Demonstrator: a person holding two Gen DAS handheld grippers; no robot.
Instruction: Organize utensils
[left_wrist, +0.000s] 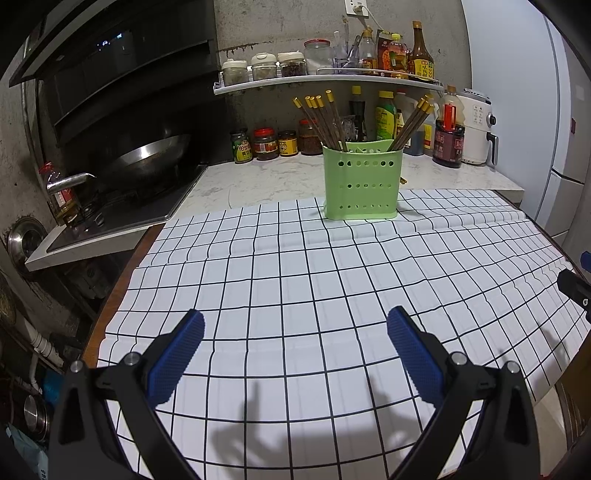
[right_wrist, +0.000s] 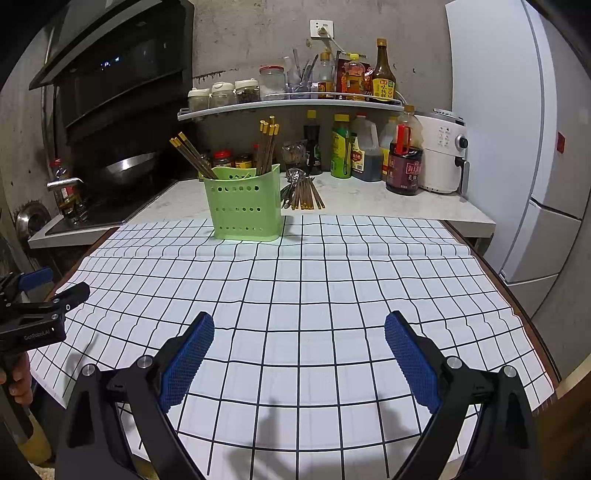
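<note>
- Green perforated plastic holder (right_wrist: 245, 201) stood upright at the far edge of the checked cloth (right_wrist: 295, 295), well ahead of both tools; chopsticks (right_wrist: 267, 146) stood in it in two leaning groups.
- A loose pile of utensils (right_wrist: 301, 190), chopsticks plus at least one metal spoon, lay flat on the marble bench (right_wrist: 369, 201) just behind and to the right of the holder.
- Left tool (left_wrist: 295, 352): jaws spread wide, nothing between the blue pads (left_wrist: 177, 362). Right tool (right_wrist: 299, 356): likewise wide apart and empty. Both hovered over bare cloth, well short of the holder.
- Judged step: reach for the loose pile. The right tool looked better placed, as the pile sat on its side of the holder.
- To do it well: go in around the holder's right side, not over it, to avoid the standing chopsticks; come down low along the bench and close across a chopstick's shaft near mid-length; take one or two rather than the whole pile, which would likely scatter.
- The holder is light and may tip on insertion; the left tool could steady its wall.
- View differences: the right wrist view showed the pile plainly and the left tool (right_wrist: 44, 306) at its left edge, with part of the hand (right_wrist: 20, 376) on its grip. In the left wrist view the holder hid nearly all the pile; only a tip or two showed at its right side.
</note>
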